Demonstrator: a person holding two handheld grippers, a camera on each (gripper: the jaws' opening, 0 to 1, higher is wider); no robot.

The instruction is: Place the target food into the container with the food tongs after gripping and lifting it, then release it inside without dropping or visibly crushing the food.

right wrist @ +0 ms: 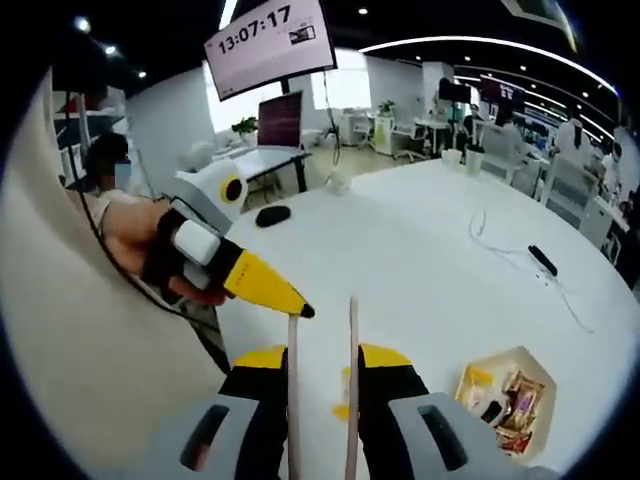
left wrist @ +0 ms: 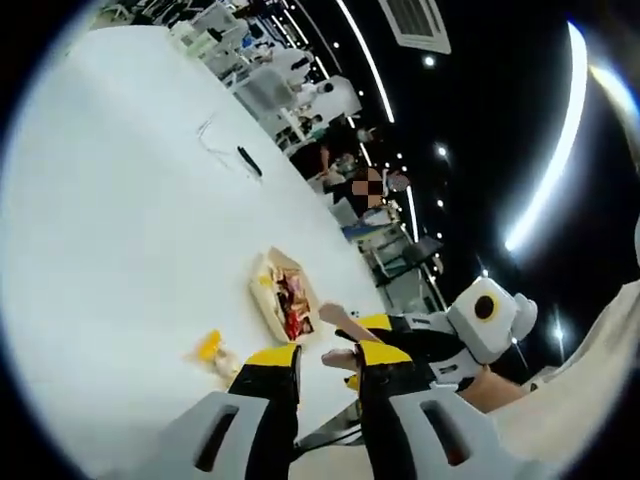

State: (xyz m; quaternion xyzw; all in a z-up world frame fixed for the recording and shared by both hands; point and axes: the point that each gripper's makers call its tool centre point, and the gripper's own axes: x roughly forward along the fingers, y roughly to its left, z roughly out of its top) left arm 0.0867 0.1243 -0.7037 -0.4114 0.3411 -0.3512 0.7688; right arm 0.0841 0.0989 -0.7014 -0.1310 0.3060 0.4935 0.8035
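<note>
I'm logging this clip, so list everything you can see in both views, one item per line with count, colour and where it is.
table: one, white, spanning both views
container: one, pale hexagonal tray holding wrapped snacks, on the table ahead of the right gripper
yellow food item: one, yellow, on the table just left of the left gripper's jaws
remote-like object: one, black, far side of the table
cable: one, thin, grey, lying beside the black object
mouse-like object: one, black, near the table's far edge
clock screen: one, white, hanging overhead
food tongs: one pair, pale blades, held between the right gripper's jaws
left gripper: yellow and black, held in a hand
right gripper: yellow and black
</note>
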